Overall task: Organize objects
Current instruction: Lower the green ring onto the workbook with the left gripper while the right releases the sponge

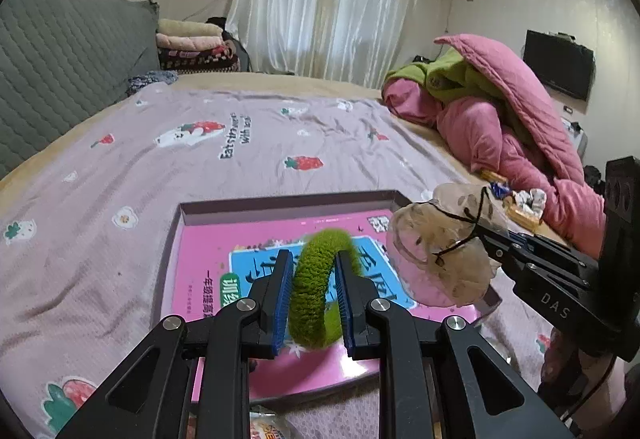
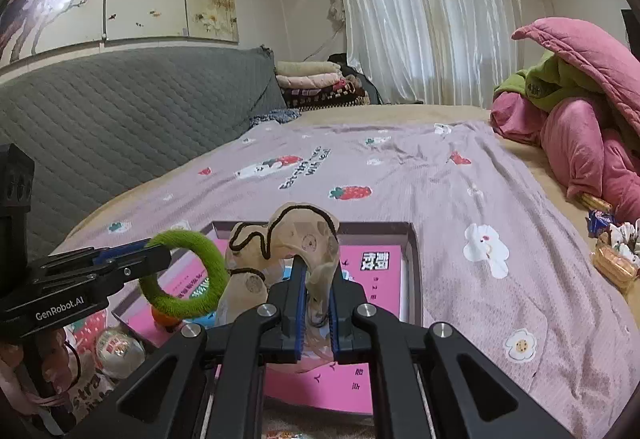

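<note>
My left gripper [image 1: 312, 259] is shut on a fuzzy green ring [image 1: 320, 291] and holds it above a shallow box [image 1: 280, 201] with a pink book [image 1: 208, 263] inside. The ring also shows in the right wrist view [image 2: 188, 275]. My right gripper [image 2: 318, 271] is shut on a sheer beige scrunchie with black cord trim [image 2: 304, 239], held above the same box [image 2: 412, 239]. In the left wrist view the scrunchie [image 1: 436, 255] hangs at the right, next to the green ring.
The box lies on a bed with a pink strawberry-print sheet [image 1: 240, 143]. A pink and green quilt pile [image 1: 500, 111] lies at the right. Snack packets [image 2: 612, 251] sit by the quilt. A jar [image 2: 116, 351] and small items lie left of the box. A grey headboard [image 2: 120, 111] runs along the left.
</note>
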Demonstrator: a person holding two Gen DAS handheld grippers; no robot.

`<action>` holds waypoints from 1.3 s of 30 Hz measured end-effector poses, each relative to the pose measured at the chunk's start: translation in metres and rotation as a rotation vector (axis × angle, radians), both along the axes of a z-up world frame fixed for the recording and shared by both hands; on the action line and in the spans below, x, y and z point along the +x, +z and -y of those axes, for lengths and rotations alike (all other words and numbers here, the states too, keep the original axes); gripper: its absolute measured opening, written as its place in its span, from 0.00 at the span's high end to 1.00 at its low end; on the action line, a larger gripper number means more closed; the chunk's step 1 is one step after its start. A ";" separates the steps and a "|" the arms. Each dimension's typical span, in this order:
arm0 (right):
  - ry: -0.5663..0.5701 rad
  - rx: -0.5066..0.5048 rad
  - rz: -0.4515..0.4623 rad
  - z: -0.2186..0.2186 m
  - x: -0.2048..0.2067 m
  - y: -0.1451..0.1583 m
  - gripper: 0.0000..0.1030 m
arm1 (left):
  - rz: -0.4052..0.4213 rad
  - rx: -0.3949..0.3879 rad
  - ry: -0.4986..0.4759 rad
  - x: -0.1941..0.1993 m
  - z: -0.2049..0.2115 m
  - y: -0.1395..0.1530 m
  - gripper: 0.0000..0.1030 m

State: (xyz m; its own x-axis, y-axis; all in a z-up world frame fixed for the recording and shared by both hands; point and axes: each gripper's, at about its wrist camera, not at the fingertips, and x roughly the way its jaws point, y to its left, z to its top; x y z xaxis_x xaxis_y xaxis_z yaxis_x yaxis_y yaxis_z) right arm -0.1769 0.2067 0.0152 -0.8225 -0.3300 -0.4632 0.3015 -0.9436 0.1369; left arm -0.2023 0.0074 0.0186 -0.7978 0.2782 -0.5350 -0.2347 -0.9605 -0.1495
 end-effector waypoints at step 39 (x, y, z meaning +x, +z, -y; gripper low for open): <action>-0.046 0.121 0.206 0.000 -0.008 -0.035 0.77 | 0.031 -0.030 -0.017 0.011 -0.005 -0.011 0.79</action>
